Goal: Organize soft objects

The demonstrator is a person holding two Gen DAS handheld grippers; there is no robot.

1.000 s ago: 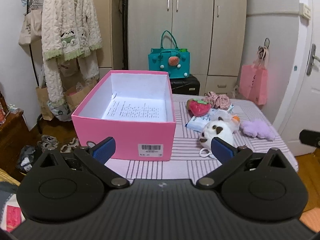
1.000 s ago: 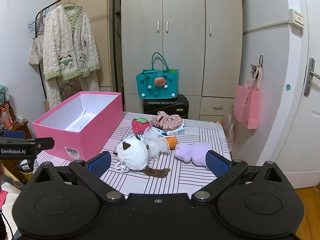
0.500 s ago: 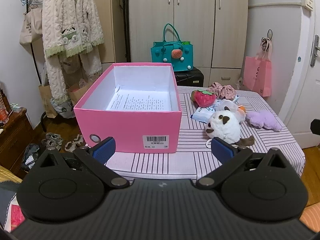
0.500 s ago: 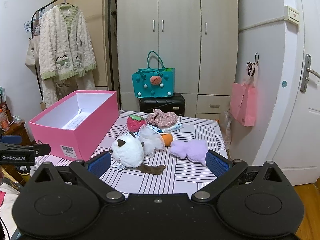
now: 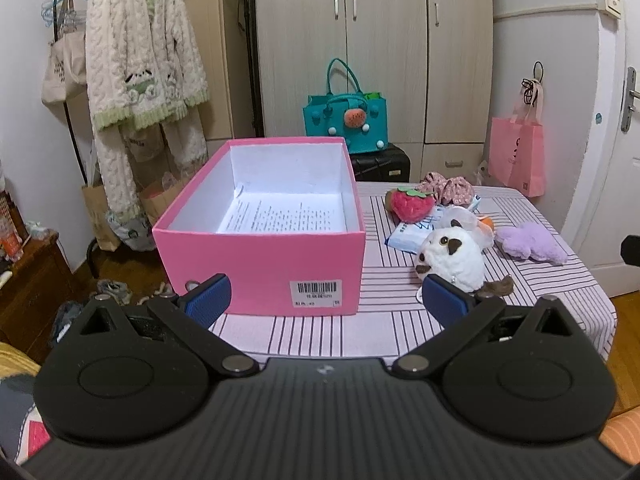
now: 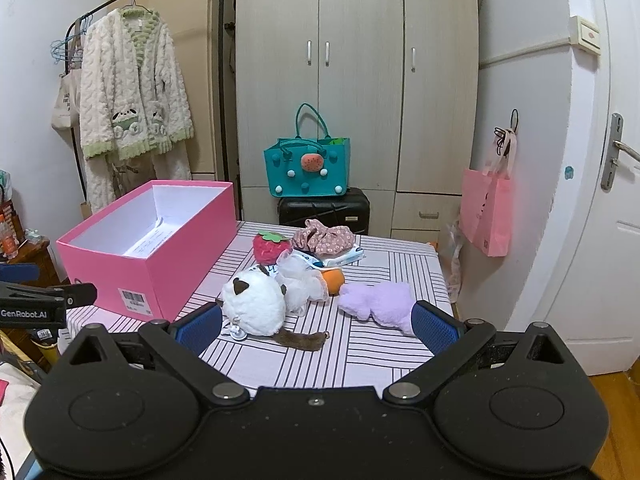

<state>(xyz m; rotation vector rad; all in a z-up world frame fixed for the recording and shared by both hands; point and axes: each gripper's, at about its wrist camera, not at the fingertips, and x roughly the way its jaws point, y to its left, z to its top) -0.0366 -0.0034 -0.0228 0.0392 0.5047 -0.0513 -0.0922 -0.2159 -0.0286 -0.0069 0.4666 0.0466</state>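
Note:
An open pink box (image 5: 260, 264) (image 6: 168, 280) stands on the striped table's left half, holding only a printed sheet. Right of it lie soft things: a white plush cat (image 5: 452, 260) (image 6: 254, 304), a strawberry plush (image 5: 412, 205) (image 6: 271, 247), a floral scrunchie (image 5: 450, 190) (image 6: 324, 238), a purple plush (image 5: 532, 242) (image 6: 380, 300), a white mesh pouf (image 6: 298, 284) and an orange piece (image 6: 334, 280). My left gripper (image 5: 326, 302) is open and empty before the box. My right gripper (image 6: 316, 326) is open and empty before the cat.
The striped table (image 5: 400, 320) ends close to a white door (image 6: 612, 240) on the right. A wipes pack (image 5: 412, 234) lies under the toys. Behind are a wardrobe (image 6: 356, 80), a teal bag (image 6: 308, 168) on a black suitcase, a pink bag (image 6: 486, 216) and a clothes rack (image 5: 136, 60).
Both grippers have drawn back and up from the table, so the box and toys sit lower and farther in view. Both stay open; nothing on the table moved.

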